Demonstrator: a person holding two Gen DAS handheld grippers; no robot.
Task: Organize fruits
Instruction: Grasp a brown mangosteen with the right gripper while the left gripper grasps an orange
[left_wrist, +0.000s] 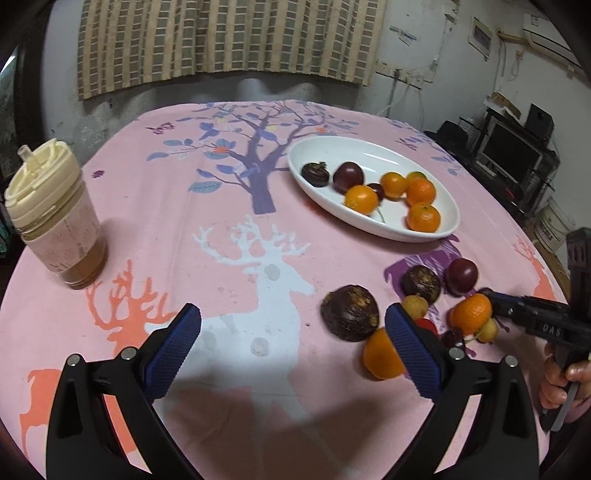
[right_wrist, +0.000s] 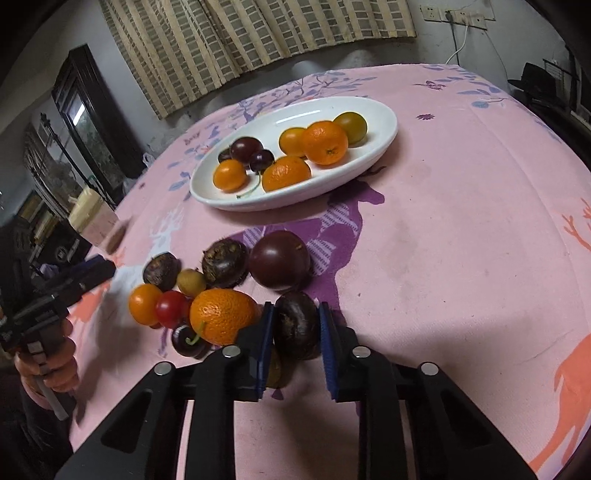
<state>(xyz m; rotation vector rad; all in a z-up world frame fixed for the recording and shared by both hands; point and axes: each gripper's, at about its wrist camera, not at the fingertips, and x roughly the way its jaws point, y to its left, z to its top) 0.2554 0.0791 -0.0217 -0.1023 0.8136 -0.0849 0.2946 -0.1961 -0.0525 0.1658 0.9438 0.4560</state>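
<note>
A lidded tumbler (left_wrist: 55, 218) stands on the pink deer-print tablecloth (left_wrist: 229, 236), far left of the tool; a checked curtain (left_wrist: 229, 37) hangs beyond.

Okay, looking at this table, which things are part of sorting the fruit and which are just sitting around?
Part of the job:
- oval white ceramic plate holding oranges and dark plums
- loose pile of fruit on the cloth
- dark brown round fruit gripped in the right gripper
- left gripper, fingers open

Just lying about:
- plastic drink cup with cream lid
- pink deer-print tablecloth
</note>
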